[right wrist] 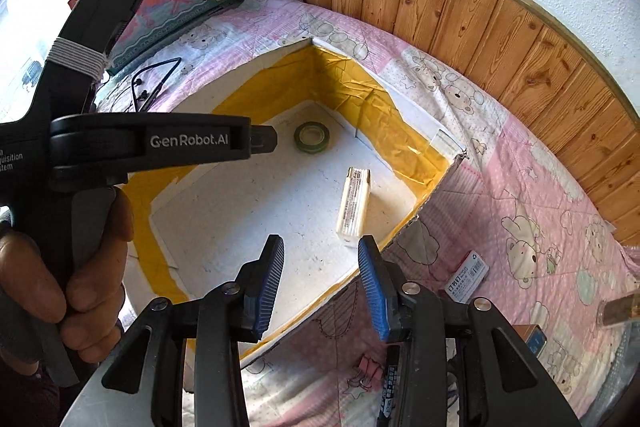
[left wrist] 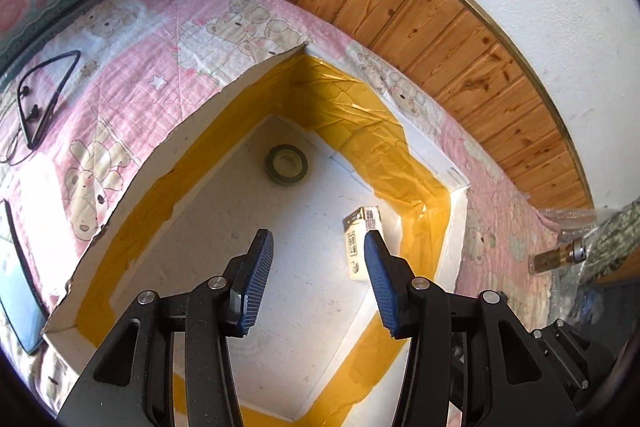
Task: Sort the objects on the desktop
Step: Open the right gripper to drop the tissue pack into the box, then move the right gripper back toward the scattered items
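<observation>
A shallow white cardboard box (left wrist: 296, 299) lined with yellow tape lies on a pink bear-print quilt. On its floor lie a green tape roll (left wrist: 286, 165) and a small pale packet (left wrist: 362, 239). My left gripper (left wrist: 319, 235) hangs open over the floor, its right fingertip just in front of the packet and nothing between its pads. In the right wrist view the same box (right wrist: 240, 211), tape roll (right wrist: 312, 137) and packet (right wrist: 354, 205) show. My right gripper (right wrist: 321, 241) is open and empty above the box's near edge, below the packet.
A hand (right wrist: 80, 267) holds the left gripper's handle at the left. On the quilt lie a grey-blue staples box (right wrist: 468, 277), a marker (right wrist: 388, 387), a pink clip (right wrist: 366, 371), black earphones (left wrist: 44, 95) and a small bottle (left wrist: 556, 259). A wood-panelled wall runs behind.
</observation>
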The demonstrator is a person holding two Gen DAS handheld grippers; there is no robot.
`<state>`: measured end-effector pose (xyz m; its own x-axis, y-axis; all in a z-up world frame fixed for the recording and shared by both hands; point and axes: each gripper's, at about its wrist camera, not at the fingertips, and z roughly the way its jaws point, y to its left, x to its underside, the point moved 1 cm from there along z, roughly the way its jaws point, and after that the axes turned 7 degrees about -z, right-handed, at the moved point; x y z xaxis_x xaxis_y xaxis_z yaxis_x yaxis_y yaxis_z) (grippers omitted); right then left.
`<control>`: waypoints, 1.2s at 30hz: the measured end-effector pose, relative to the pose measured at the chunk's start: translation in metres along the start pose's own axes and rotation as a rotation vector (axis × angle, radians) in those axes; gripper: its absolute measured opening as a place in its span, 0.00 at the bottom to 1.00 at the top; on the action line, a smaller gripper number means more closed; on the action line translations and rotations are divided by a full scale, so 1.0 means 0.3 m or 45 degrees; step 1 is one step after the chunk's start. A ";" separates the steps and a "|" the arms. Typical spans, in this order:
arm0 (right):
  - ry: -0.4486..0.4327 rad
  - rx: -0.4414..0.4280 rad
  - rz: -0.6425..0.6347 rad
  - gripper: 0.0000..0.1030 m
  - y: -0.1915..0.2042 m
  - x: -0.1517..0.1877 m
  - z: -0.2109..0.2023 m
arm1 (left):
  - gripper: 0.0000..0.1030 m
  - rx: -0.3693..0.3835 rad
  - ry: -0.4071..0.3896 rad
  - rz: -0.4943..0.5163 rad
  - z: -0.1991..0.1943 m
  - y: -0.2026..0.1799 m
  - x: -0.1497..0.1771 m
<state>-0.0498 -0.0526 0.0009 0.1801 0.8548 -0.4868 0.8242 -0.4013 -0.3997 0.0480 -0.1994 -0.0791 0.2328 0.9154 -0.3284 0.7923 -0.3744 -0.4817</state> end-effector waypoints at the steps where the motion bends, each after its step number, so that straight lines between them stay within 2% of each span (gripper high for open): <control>1: -0.015 0.004 -0.011 0.39 0.013 0.004 -0.015 | 0.48 -0.007 -0.010 0.012 -0.013 0.000 0.012; 7: -0.123 0.029 -0.078 0.40 0.085 0.038 -0.104 | 0.48 -0.027 -0.038 0.049 -0.074 0.024 0.089; 10: -0.175 0.046 -0.104 0.47 0.118 0.069 -0.146 | 0.48 -0.029 -0.057 0.068 -0.107 0.030 0.131; 16: -0.247 0.079 -0.160 0.47 0.165 0.147 -0.200 | 0.48 -0.022 -0.101 0.134 -0.169 0.014 0.199; 26: -0.313 0.051 -0.113 0.47 0.174 0.289 -0.234 | 0.48 0.017 -0.164 0.244 -0.232 -0.029 0.356; 31: -0.383 0.015 -0.047 0.47 0.144 0.363 -0.249 | 0.48 0.059 -0.186 0.374 -0.261 -0.090 0.451; 36: -0.367 -0.040 0.024 0.49 0.061 0.434 -0.262 | 0.48 0.100 -0.167 0.498 -0.258 -0.145 0.524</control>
<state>0.0309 0.0773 -0.0089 0.0389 0.7166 -0.6964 0.8394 -0.4016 -0.3663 0.0937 -0.0279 -0.0469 0.4298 0.6773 -0.5972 0.6120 -0.7048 -0.3588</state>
